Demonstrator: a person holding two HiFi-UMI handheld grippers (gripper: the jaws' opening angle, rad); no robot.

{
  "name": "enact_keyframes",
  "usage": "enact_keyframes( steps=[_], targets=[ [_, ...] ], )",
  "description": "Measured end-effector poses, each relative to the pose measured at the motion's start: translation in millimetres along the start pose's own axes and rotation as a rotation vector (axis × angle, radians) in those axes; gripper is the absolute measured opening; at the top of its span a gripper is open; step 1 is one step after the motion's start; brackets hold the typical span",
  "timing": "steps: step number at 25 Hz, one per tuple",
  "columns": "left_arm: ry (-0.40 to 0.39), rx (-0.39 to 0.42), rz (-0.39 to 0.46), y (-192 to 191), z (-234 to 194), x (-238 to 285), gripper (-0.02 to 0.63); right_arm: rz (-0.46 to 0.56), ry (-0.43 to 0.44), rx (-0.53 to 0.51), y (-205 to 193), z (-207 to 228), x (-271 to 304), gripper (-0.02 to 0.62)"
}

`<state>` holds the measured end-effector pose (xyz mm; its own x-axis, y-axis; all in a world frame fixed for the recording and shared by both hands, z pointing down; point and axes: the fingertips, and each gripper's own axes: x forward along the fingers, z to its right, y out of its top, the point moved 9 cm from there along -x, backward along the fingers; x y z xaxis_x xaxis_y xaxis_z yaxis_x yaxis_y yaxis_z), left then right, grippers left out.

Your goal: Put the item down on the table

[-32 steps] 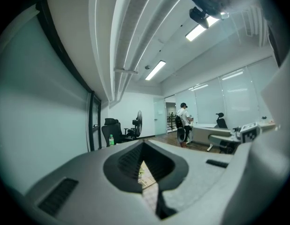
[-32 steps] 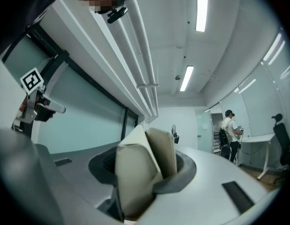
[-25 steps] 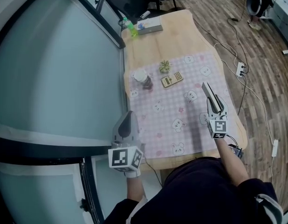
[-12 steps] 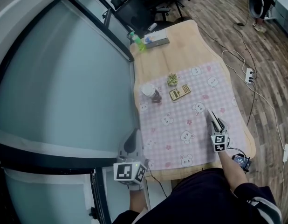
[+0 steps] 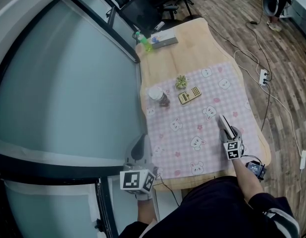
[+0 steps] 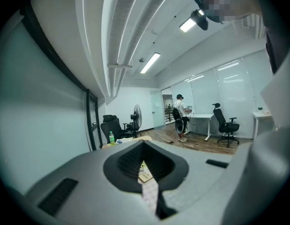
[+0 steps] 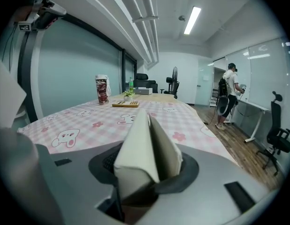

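The item is a pale, flat folded packet point(image 5: 224, 122). My right gripper point(image 5: 227, 129) is shut on it. The packet stands on edge between the jaws point(image 7: 145, 144) and sticks out forward. It hangs low over the pink checked tablecloth point(image 5: 192, 128) near the table's right front part; whether it touches the cloth I cannot tell. My left gripper point(image 5: 139, 152) is off the table's left front corner, beside the glass wall. Its jaws are together with nothing in them point(image 6: 146, 172).
On the cloth farther off stand a cup point(image 5: 157, 95), a small plant point(image 5: 181, 81) and a calculator point(image 5: 189, 95). A green bottle point(image 5: 144, 40) and a flat box point(image 5: 163, 37) lie at the wooden table's far end point(image 5: 192, 53). Office chairs point(image 5: 143, 9) stand beyond. Cables and a power strip point(image 5: 264, 76) lie on the floor.
My right gripper has come down with the packet, from well above the cloth to just over it near the table's right front. The left gripper has kept its place.
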<state>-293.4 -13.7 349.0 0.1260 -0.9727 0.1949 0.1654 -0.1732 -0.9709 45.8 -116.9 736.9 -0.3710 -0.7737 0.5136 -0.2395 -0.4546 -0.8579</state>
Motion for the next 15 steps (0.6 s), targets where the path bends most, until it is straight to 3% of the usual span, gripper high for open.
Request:
enact_keyframes(
  steps=[8, 15],
  targets=[
    [0.011, 0.006, 0.004, 5, -2, 1, 0.0, -0.162, 0.044, -0.127, 2, -8, 13, 0.181],
    [0.013, 0.005, 0.002, 4, -3, -2, 0.0, -0.169, 0.049, -0.124, 1, -8, 13, 0.181]
  ],
)
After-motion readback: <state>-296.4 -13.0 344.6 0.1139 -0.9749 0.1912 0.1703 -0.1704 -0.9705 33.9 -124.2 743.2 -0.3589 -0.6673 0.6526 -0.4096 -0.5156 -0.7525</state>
